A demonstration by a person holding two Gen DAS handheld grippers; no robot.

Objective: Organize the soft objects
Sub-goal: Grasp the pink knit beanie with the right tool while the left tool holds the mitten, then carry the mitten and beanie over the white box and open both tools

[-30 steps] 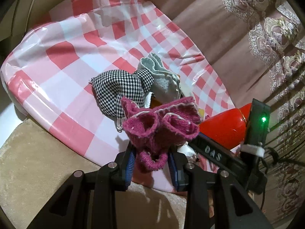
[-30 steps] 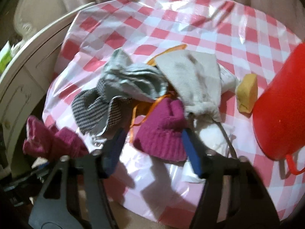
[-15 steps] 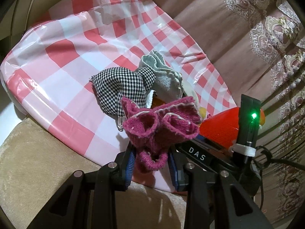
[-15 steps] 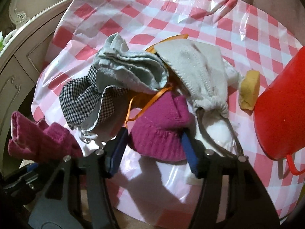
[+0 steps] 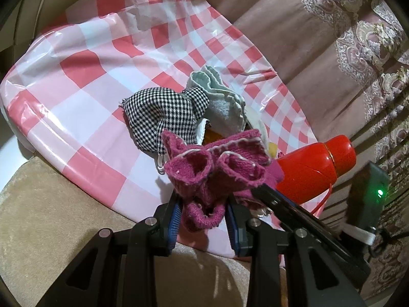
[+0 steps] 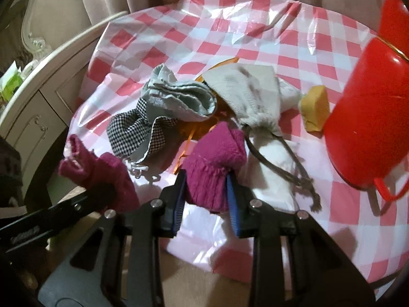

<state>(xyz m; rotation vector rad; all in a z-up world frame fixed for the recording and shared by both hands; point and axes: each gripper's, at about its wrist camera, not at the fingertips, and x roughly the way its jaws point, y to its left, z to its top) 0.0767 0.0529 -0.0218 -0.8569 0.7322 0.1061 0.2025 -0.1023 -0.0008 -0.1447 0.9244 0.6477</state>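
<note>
1. The left gripper (image 5: 203, 211) is closed on a magenta knit piece (image 5: 214, 168); its blue pads (image 5: 176, 217) press the lower fold from both sides, and the two open cuffs stand up above the fingers.
2. The right gripper (image 6: 205, 199) is closed on a second magenta knit (image 6: 214, 163); this one is held at the near edge of the pile on the checked cloth (image 6: 255, 48), and I cannot tell if it is lifted or touches the cloth.
3. The left view shows the checkered pouch (image 5: 163, 112) and the grey-green cloth (image 5: 222, 107) just behind the held piece; the rest of the pile is mostly hidden by the knit there.
4. The right view shows what the left one hides: a beige drawstring bag (image 6: 250, 97) with dark cords (image 6: 286, 166) lying over white fabric (image 6: 271, 176), an orange ribbon (image 6: 191, 138) under the pile, and a yellow sponge (image 6: 315, 110) beside the red bottle (image 6: 365, 117).
5. In the left view the bottle (image 5: 314, 168) lies on its side with its cap to the right; in the right view only its wide body and a red loop (image 6: 388, 189) are seen.
6. The right view also shows the left gripper's knit (image 6: 99, 168) at the left, off the cloth's edge; white furniture (image 6: 38, 102) stands behind it.
7. The left view shows a beige cushion (image 5: 51, 204) under the near edge of the cloth (image 5: 76, 97).
</note>
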